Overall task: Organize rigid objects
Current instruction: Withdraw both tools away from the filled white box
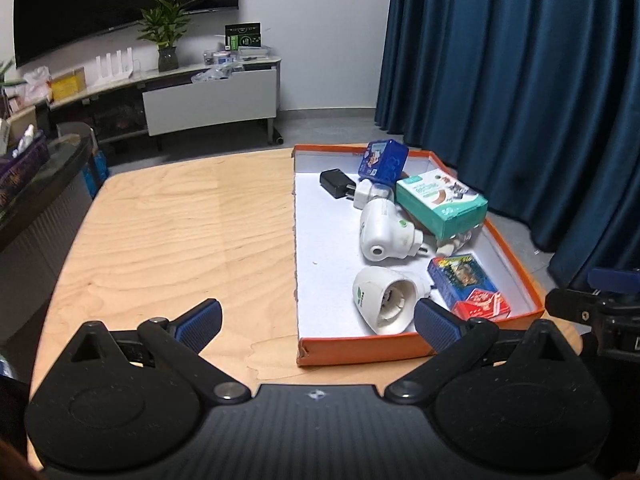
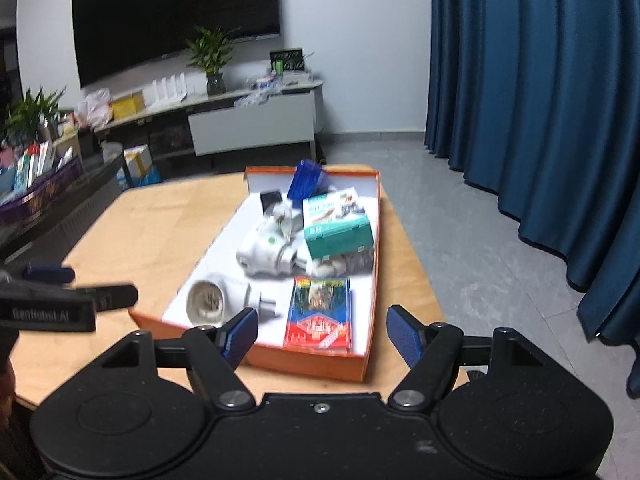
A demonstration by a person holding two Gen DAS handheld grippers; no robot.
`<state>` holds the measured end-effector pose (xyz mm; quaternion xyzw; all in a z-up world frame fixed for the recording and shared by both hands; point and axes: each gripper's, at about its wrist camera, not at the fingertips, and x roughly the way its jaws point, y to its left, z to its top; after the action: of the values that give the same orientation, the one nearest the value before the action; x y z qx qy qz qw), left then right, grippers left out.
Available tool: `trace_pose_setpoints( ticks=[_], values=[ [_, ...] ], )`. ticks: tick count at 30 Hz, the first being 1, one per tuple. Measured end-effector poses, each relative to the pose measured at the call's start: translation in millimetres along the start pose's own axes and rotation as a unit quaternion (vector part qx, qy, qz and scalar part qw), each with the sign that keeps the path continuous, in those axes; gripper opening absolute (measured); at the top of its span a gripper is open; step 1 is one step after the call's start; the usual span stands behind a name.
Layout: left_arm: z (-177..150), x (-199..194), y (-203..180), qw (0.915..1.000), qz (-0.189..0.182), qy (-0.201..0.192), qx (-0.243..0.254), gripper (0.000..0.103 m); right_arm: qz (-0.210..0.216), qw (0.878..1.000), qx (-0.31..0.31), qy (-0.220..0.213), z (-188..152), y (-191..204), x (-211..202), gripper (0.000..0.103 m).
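Item: shallow orange cardboard tray (image 1: 520, 248), white-lined, heaped with plug-in units and small boxes. Both black two-finger grippers, left gripper (image 1: 318, 320) and right gripper (image 2: 320, 334), spread wide, empty. Advice: pick the nearest white dome-shaped plug-in unit (image 1: 382, 304) singly, squarely across its body.

Left wrist view. The left gripper (image 1: 318, 322), jaws wide apart and empty, hovers over a wooden table (image 1: 180, 232). An orange tray (image 1: 360, 350) at the table's right holds two white plug-in devices (image 1: 384, 232), a black adapter (image 1: 336, 184), a teal box (image 1: 442, 202), a blue tin (image 1: 384, 162) and a blue-red box (image 1: 468, 286). The right gripper (image 1: 592, 304) shows at the right edge. Blue curtain (image 1: 520, 80) behind.
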<state>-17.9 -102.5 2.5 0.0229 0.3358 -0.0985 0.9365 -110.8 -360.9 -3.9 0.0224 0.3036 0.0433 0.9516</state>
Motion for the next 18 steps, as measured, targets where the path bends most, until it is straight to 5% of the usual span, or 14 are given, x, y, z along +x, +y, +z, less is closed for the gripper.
trace_pose_setpoints(
  ticks=[18],
  values=[
    [-15.7,10.2,-7.2,0.9984,0.033,0.045,-0.004,0.103,0.0,0.999,0.008,0.047,-10.9,3.0,14.6,0.085]
  ],
)
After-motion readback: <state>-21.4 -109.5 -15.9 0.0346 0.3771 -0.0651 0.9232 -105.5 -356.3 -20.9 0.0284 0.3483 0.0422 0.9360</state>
